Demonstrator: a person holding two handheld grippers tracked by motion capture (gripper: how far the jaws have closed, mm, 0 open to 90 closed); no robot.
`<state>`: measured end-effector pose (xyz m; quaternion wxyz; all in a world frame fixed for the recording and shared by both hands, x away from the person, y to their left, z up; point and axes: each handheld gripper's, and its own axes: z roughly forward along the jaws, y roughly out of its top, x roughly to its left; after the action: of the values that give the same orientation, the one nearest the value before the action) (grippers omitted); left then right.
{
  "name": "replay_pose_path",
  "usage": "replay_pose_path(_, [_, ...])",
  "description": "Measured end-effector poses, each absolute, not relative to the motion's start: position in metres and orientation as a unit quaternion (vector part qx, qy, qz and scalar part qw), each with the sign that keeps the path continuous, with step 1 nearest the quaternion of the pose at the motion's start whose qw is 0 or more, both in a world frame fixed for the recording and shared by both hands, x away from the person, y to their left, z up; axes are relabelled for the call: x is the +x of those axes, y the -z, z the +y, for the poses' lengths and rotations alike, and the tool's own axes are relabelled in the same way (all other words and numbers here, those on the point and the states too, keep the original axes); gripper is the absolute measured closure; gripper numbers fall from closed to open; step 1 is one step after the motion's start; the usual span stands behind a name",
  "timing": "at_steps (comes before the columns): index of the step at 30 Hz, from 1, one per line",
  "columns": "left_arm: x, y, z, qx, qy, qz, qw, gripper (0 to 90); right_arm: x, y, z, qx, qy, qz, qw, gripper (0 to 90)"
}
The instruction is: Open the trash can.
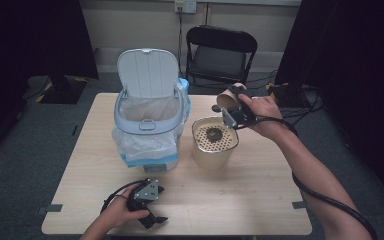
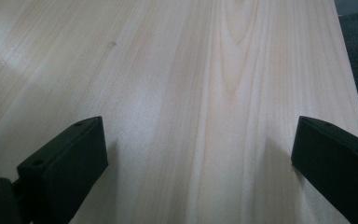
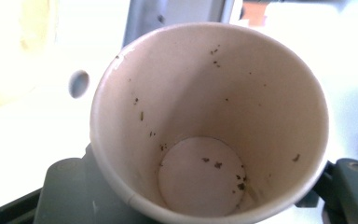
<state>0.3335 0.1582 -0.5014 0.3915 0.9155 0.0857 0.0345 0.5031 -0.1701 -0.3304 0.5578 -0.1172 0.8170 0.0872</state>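
- Right tool (image 1: pixel 234 113): raised above the far right part of the worktop (image 1: pixel 260 200), its jaws pinching a paper cup (image 1: pixel 226 98) by the wall.
- Cup: held tipped on its side, mouth toward the tool's own camera; in the right gripper view the cup (image 3: pixel 209 121) shows a pale inside with a few dark specks on the wall and round bottom, and the jaws lie at its lower left and lower right.
- Strainer pot (image 1: pixel 214 142): a tan container with a perforated top and a dark clump in the middle, standing on the worktop just below and in front of the cup.
- Bin (image 1: pixel 147 125): white, lined with a clear bag, lid swung up, just left of the pot.
- Left tool (image 1: pixel 152 202): resting low at the near edge of the worktop, well apart from the cup; in the left gripper view its jaws are spread wide over bare wood, holding nothing.
- Chair (image 1: pixel 221 52): black, beyond the far edge.
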Motion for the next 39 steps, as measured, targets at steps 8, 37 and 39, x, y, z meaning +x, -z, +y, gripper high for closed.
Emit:
replay_pose_path(8, [0.333, 0.501, 0.158, 0.917, -0.033, 0.084, 0.389, 2.0, 0.520, 0.317, -0.189, 0.068, -0.266, 0.871, 0.408, 29.7])
replay_pose_path(37, [0.335, 0.501, 0.157, 0.920, -0.035, 0.074, 0.383, 0.0, 0.541, 0.315, -0.192, 0.216, -0.427, 0.857, 0.190, 29.4])
replay_pose_path(39, [0.334, 0.501, 0.157, 0.920, -0.035, 0.074, 0.383, 0.0, 0.542, 0.313, -0.191, 0.217, -0.433, 0.855, 0.187, 29.4])
